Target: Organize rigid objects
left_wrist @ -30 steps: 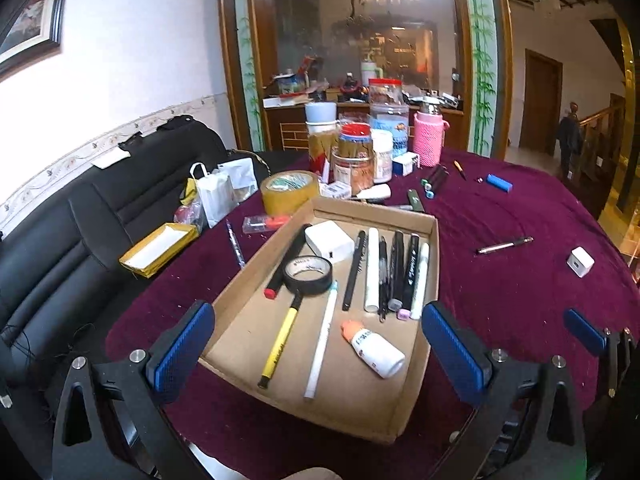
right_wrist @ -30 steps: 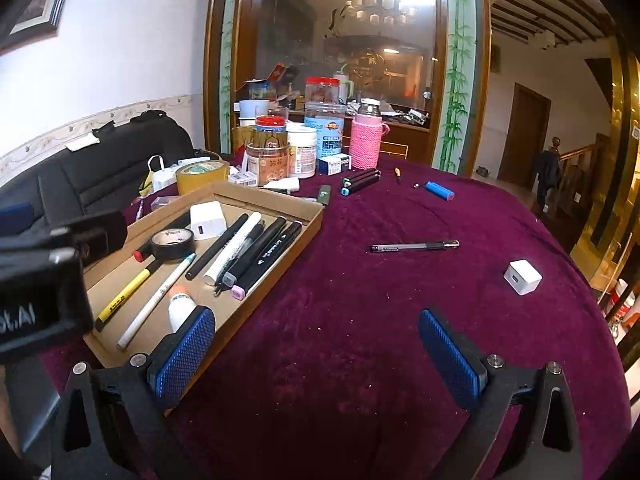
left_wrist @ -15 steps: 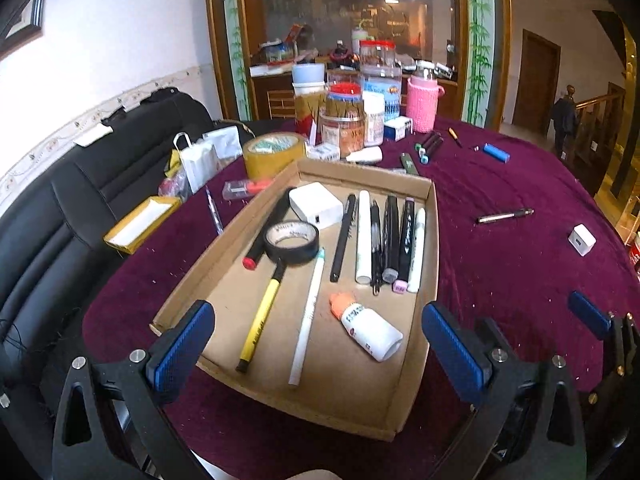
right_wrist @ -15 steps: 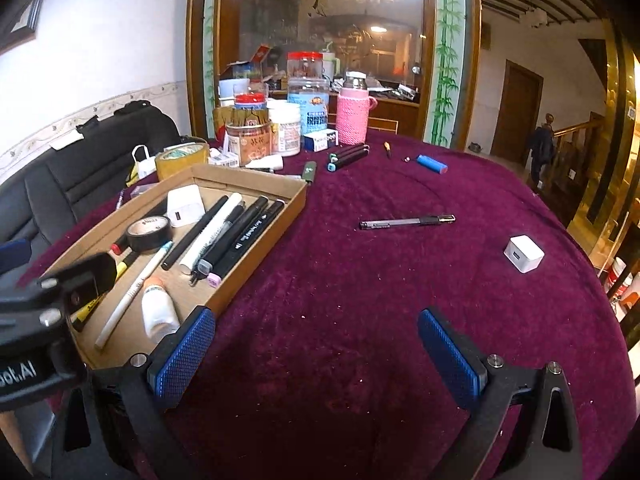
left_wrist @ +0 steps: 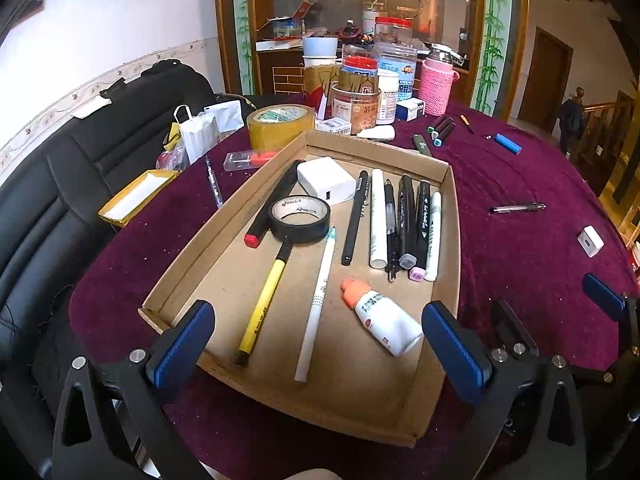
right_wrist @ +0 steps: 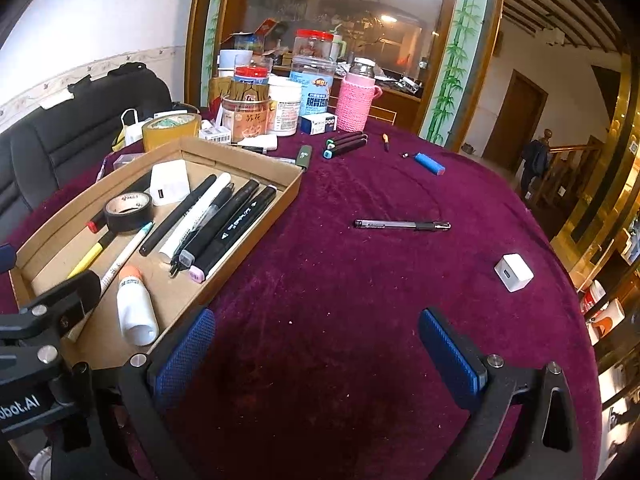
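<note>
The cardboard tray [left_wrist: 450, 216] sits on the desk [right_wrist: 360, 300], which has a dark red cloth on it. The tray holds pens, a roll of black tape [left_wrist: 299, 218], a white charger block [left_wrist: 326, 180] and a small glue bottle [left_wrist: 382, 316]. A clear pen [right_wrist: 402, 224] and a small white cube [right_wrist: 513, 272] lie loose on the cloth, well apart from the tray.

The left gripper [left_wrist: 316, 344] hangs over the near end of the tray, fingers wide apart and empty. The right gripper [right_wrist: 316, 344] is over bare cloth, fingers apart too.

I think a loose thing comes next. Go slowly and grab the pen across its middle.

Both grippers are closer to the desk than a moment ago.
</note>
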